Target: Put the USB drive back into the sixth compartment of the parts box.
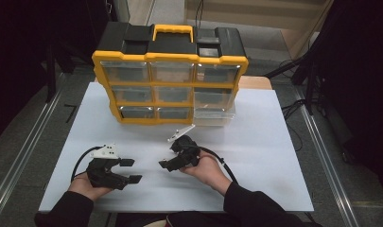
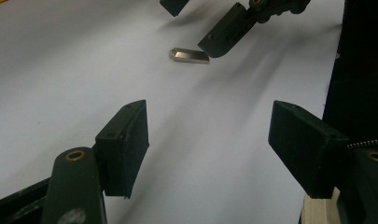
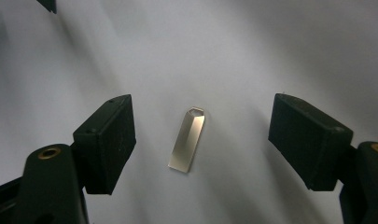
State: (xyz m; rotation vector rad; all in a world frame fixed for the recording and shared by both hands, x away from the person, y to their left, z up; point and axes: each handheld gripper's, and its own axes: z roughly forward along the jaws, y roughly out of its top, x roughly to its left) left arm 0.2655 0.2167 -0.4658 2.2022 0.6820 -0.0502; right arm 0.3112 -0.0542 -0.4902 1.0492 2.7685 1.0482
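Dim, soft-focus pictures; long diffuse shadows

A drawer box (image 1: 170, 75) stands at the back of the worktop (image 1: 274, 156). A small metal stick (image 3: 187, 139) lies in front of it, between both hand-held grippers.

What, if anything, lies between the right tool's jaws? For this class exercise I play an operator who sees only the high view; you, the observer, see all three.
Observer: A small silver metal flash drive lies flat on the white table, between the open jaws of the right tool.
Operator: Does it touch either jaw?
Observer: No, bare table shows on both sides of it.
Operator: And the left tool?
Observer: The left tool is open and holds nothing. Its camera sees the drive farther off, beside one of the right tool's jaws.
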